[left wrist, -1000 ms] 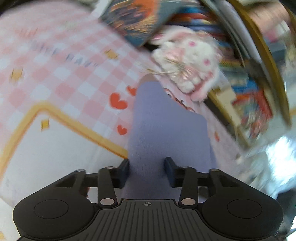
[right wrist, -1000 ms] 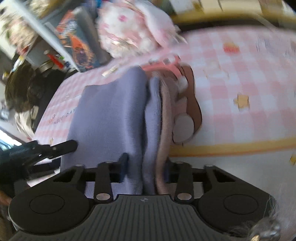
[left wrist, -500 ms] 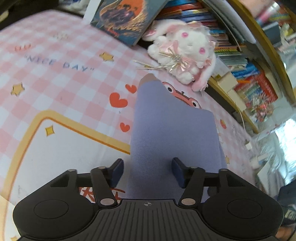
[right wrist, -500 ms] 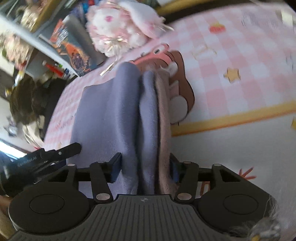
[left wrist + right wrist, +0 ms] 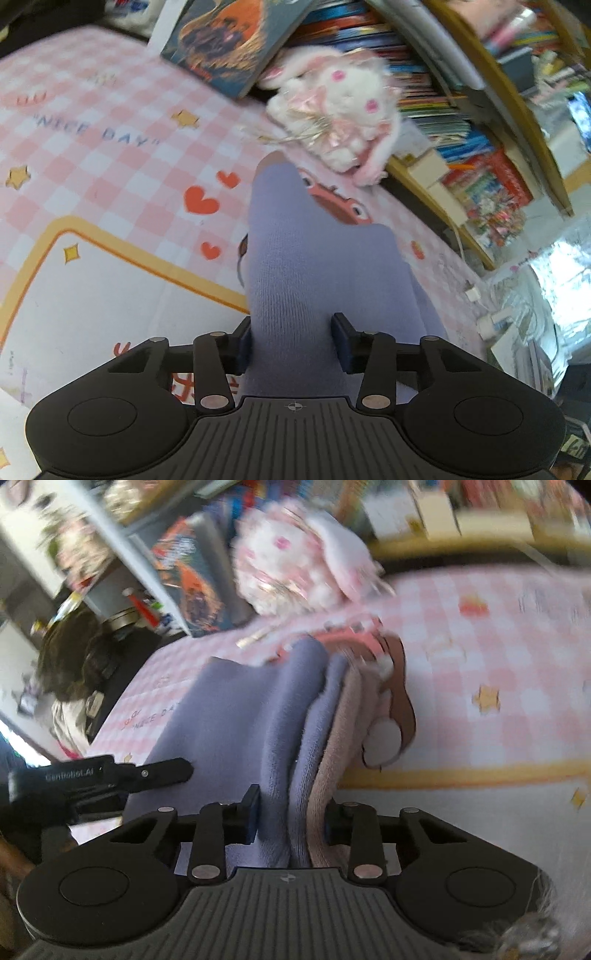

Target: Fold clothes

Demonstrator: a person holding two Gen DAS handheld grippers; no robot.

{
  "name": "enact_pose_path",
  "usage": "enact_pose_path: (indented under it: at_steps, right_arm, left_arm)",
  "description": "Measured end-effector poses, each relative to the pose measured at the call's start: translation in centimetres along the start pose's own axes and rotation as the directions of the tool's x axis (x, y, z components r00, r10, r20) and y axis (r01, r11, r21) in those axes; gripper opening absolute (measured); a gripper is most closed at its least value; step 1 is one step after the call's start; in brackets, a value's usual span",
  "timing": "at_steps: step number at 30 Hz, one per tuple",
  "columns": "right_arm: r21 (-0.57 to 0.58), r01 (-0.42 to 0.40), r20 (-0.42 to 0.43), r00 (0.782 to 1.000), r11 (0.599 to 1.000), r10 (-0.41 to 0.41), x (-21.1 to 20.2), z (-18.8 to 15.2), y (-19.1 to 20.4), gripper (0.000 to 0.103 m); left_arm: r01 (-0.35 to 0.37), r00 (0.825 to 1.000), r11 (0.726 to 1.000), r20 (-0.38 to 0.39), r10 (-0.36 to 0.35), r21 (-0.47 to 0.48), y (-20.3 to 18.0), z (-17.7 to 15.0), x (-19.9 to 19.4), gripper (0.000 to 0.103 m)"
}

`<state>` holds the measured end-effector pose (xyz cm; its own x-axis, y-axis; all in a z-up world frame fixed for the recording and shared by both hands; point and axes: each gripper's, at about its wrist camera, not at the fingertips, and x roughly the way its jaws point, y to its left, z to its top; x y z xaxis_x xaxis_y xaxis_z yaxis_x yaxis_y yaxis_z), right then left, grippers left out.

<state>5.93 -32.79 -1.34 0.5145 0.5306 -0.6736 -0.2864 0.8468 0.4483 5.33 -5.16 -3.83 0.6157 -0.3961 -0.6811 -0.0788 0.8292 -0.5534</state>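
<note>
A folded lavender knit garment [image 5: 317,266] lies on the pink checked mat [image 5: 92,155] and runs back between my left gripper's fingers. My left gripper [image 5: 291,339] is shut on its near end. In the right wrist view the same garment [image 5: 240,709] shows stacked lavender folds with a dusty pink layer [image 5: 332,753] on the right side. My right gripper [image 5: 291,818] is shut on that thick bundle of folds. The left gripper [image 5: 147,773] shows at the left edge of this view, one dark finger lying over the cloth's far side.
A white and pink plush rabbit [image 5: 340,114] sits just beyond the garment, with a leaning book [image 5: 229,40] beside it. A low shelf of books [image 5: 461,140] borders the mat on the right. The mat's white middle [image 5: 103,295] has a yellow border.
Both grippers had widened half a second ago and have now narrowed onto the garment again. The cloth stays in place on the mat; both cameras shifted slightly.
</note>
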Motion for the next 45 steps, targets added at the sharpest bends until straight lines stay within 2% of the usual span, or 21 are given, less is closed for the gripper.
enact_pose_path:
  at_steps: [6, 19, 35, 45]
  right_arm:
    - [-0.024, -0.002, 0.045, 0.999, 1.000, 0.003, -1.8, -0.5, 0.2, 0.028]
    - [0.013, 0.065, 0.111, 0.992, 0.998, -0.066, -3.2, -1.1, 1.3, 0.028]
    - [0.064, 0.161, 0.165, 0.972, 0.985, -0.169, 0.4, -0.9, 9.4, 0.028]
    - [0.029, 0.175, 0.182, 0.967, 0.984, -0.178, 5.2, 2.4, 13.6, 0.028]
  left_arm:
    - [0.017, 0.999, 0.998, 0.041, -0.019, 0.053, -1.7, -0.6, -1.7, 0.042]
    - [0.105, 0.994, 0.988, 0.018, -0.107, 0.117, -1.8, 0.9, -1.8, 0.040]
    - [0.199, 0.980, 0.967, -0.043, -0.195, 0.158, 4.8, 6.9, -3.3, 0.040]
    - [0.237, 0.971, 0.960, -0.010, -0.238, 0.151, 9.4, 12.6, -3.0, 0.041]
